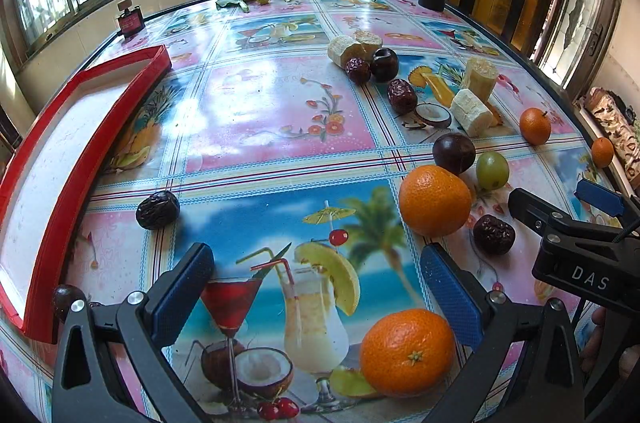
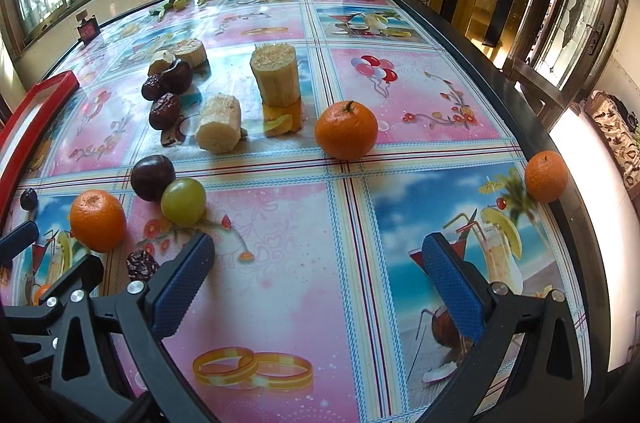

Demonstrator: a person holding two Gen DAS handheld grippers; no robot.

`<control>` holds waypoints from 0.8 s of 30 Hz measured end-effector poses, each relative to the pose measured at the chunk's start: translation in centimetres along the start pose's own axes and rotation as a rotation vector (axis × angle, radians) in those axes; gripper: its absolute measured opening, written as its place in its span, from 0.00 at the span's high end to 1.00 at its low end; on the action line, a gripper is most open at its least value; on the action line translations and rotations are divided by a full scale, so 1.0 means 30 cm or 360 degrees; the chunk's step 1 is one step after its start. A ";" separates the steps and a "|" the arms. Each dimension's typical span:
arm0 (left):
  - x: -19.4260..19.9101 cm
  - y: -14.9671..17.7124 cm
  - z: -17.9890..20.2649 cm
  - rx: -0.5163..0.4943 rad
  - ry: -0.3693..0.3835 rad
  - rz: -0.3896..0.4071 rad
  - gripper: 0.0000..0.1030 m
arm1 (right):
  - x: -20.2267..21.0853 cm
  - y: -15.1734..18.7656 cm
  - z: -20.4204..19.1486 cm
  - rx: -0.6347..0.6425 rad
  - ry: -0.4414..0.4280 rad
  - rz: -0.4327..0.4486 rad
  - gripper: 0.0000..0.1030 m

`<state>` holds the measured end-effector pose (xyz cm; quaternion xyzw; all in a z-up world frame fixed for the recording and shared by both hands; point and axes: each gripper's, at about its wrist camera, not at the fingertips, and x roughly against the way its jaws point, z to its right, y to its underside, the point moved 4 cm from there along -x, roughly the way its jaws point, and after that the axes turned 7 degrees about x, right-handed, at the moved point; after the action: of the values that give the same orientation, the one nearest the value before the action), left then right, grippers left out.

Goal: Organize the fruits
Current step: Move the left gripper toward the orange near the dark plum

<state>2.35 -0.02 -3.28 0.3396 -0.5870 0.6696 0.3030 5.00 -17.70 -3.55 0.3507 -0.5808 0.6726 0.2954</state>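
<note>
Oranges (image 1: 435,201): four; sugarcane pieces (image 2: 219,129): four; green grape (image 2: 183,201): one.

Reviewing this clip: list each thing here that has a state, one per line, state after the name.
Left gripper: open, empty, an orange low between its fingers, untouched.
Right gripper: open, empty, over bare tablecloth.
Red tray: empty as far as visible.
Upright cane piece: standing on end.
Cane piece beside it: lying on its side.
Edge orange: right at the table's edge.
Green grape: touching the dark plum.
</note>
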 end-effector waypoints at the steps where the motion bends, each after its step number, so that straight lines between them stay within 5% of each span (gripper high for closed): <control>1: -0.001 0.000 -0.001 0.0000 0.0000 0.0000 0.00 | -0.002 0.000 0.000 -0.0001 0.0001 0.0000 0.00; 24: 0.011 -0.008 -0.014 0.0030 0.0003 -0.0024 0.01 | 0.009 0.012 0.020 0.0022 -0.0033 -0.0059 0.00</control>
<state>2.31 0.42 -2.93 0.3461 -0.5778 0.6730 0.3055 4.64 -18.34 -3.49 0.3705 -0.5724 0.6674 0.2995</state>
